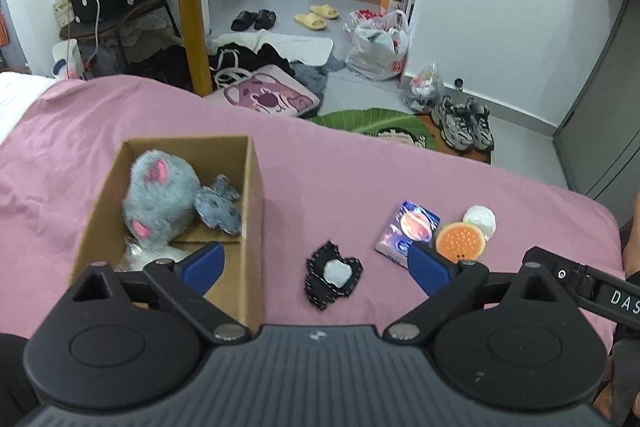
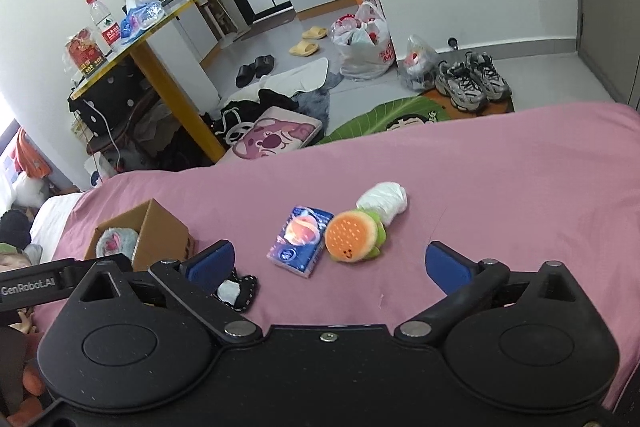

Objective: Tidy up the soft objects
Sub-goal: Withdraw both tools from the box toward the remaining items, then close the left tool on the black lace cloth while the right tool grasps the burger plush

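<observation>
pink bedsheet [image 1: 340, 167] holds burger plush [image 2: 354, 235]; grey plush [image 1: 160, 199], perhaps a mouse, fills box [image 1: 254, 207]; left gripper [image 1: 316, 265] and right gripper [image 2: 330, 263] gape, empty.

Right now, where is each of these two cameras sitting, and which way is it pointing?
Left wrist view: rides on the left gripper, looking forward and down over the pink bed at the cardboard box and black patch; its open blue fingers show.
Right wrist view: rides on the right gripper, looking down at the burger plush and tissue pack; its open fingers show.
Both share the box, patch, burger plush, tissue pack and room beyond.
</observation>
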The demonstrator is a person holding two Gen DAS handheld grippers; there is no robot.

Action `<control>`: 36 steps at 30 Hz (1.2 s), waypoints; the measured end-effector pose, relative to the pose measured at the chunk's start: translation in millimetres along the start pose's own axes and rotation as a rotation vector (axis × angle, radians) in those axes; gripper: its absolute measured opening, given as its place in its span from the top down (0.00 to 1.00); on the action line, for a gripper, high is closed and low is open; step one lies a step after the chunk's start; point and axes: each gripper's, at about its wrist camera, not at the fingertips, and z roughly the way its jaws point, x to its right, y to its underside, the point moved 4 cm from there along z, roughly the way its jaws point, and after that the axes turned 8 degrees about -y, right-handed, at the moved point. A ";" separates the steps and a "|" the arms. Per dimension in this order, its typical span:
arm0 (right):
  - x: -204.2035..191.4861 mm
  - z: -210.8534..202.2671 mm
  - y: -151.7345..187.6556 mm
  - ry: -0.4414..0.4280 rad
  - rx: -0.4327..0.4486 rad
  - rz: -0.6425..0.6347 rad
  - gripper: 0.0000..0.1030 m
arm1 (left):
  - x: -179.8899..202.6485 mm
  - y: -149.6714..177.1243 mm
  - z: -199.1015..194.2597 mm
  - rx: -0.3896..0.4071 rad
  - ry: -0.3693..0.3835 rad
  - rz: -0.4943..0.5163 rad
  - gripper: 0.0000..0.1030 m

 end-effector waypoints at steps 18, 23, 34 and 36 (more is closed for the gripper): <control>31.1 16.5 2.0 -0.021 0.008 0.129 0.00 | 35.0 33.3 51.1 -0.018 -0.069 -0.013 0.08; 33.5 28.7 4.6 -0.027 -0.015 0.148 0.00 | 36.6 39.5 70.1 -0.034 -0.070 -0.017 0.09; 37.5 51.3 6.3 -0.002 -0.042 0.191 0.02 | 57.3 37.4 84.7 0.049 -0.151 0.076 0.12; 37.1 54.2 5.8 0.000 -0.044 0.193 0.02 | 64.3 38.9 84.3 0.061 -0.165 0.109 0.13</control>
